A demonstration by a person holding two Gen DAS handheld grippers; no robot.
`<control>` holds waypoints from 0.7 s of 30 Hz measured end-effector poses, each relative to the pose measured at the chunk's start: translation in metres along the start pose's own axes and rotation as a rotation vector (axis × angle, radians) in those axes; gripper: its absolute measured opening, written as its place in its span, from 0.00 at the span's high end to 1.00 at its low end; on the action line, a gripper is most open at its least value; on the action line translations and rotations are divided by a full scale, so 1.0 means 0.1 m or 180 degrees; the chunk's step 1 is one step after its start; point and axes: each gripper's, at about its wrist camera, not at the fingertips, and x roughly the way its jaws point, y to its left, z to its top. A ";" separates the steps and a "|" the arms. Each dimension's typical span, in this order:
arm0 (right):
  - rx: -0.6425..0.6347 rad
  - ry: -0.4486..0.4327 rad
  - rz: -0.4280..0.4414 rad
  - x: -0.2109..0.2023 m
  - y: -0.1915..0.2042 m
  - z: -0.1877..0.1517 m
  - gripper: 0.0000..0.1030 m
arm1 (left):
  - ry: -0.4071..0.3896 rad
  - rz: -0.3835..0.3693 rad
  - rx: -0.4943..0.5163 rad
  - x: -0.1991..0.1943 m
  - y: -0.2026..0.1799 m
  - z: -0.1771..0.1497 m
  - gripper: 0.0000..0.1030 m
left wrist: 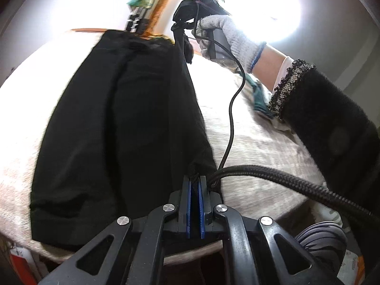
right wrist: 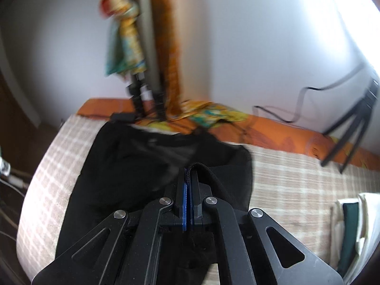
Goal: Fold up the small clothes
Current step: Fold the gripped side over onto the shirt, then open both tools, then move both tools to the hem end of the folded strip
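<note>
The left tongs (left wrist: pixel 195 180), at the bottom centre of the left wrist view, are pressed together on a gathered edge of the black garment (left wrist: pixel 114 123), a pinch of dark cloth bunching between the blue pads. From there the garment runs up the middle of the frame as a long dark panel, lying on the pale checked bed cover (left wrist: pixel 249 147), with its right edge drawn taut toward the upper centre. There the right tongs (left wrist: pixel 187 55) appear to hold the far end of that edge, though glare from the bright window (left wrist: pixel 261 9) makes the contact hard to read. A gloved hand (left wrist: pixel 220 35) grips their handle, with a dark sleeve (left wrist: pixel 327 118) filling the right side and a thin black cable (left wrist: pixel 231 109) looping down the frame. In the right wrist view, which is blurred, the right tongs (right wrist: pixel 189 171) sit at the centre, closed on a folded rim of the same black garment (right wrist: pixel 133 166), which spreads over the left half of the checked bed cover (right wrist: pixel 296 180). An orange bed edge (right wrist: pixel 285 130) crosses behind it, colourful hanging cloth (right wrist: pixel 123 35) shows at the upper left, and a stack of folded clothes (right wrist: pixel 351 225) lies at the lower right.
</note>
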 end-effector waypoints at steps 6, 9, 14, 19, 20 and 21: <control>-0.0269 0.0228 0.0115 0.35 0.47 -0.05 0.99 | 0.0174 0.0152 -0.0151 0.02 0.21 -0.08 0.97; -0.0340 0.0410 0.0247 0.47 0.59 -0.09 0.95 | 0.0195 0.0256 -0.0077 -0.01 0.18 -0.09 0.80; -0.0058 0.0273 0.0778 0.11 0.31 -0.08 0.61 | -0.0026 0.0377 0.0117 -0.22 0.11 -0.05 0.70; 0.0565 -0.0079 0.0910 -0.21 -0.43 -0.08 0.56 | -0.0109 0.0403 0.0126 -0.31 0.13 -0.03 0.69; 0.0663 -0.0065 0.0791 -0.19 -0.55 -0.10 0.56 | -0.0092 0.0391 0.0102 -0.31 0.15 -0.02 0.69; 0.0740 -0.0022 0.0729 -0.15 -0.64 -0.12 0.56 | -0.0079 0.0379 0.0079 -0.30 0.17 -0.01 0.69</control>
